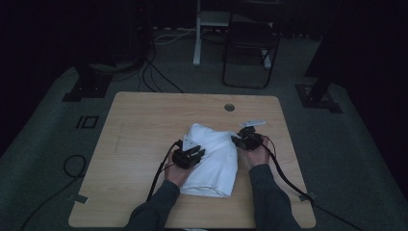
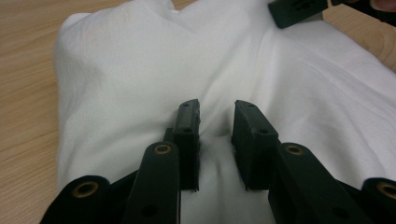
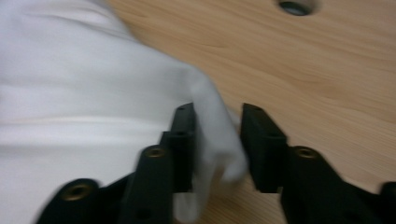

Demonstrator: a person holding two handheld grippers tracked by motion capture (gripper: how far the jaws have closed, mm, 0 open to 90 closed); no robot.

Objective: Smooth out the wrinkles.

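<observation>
A folded white cloth (image 1: 211,166) lies on the middle of the wooden table (image 1: 144,125). My left gripper (image 1: 193,148) rests on the cloth's left side. In the left gripper view, my left gripper (image 2: 215,109) pinches a raised pucker of the cloth (image 2: 140,60), and creases run toward its jaws. My right gripper (image 1: 238,139) sits at the cloth's right edge. In the blurred right gripper view, my right gripper (image 3: 217,112) has the bulging edge of the cloth (image 3: 70,93) filling the gap between both pads. The right gripper's tip (image 2: 294,11) also shows beyond the cloth in the left gripper view.
A round cable hole (image 1: 229,107) sits near the table's far edge, right of centre, and appears as the hole (image 3: 295,7) ahead of the right gripper. Bare wood (image 1: 134,144) lies left of the cloth. A chair (image 1: 250,43) and cables stand on the floor beyond the table.
</observation>
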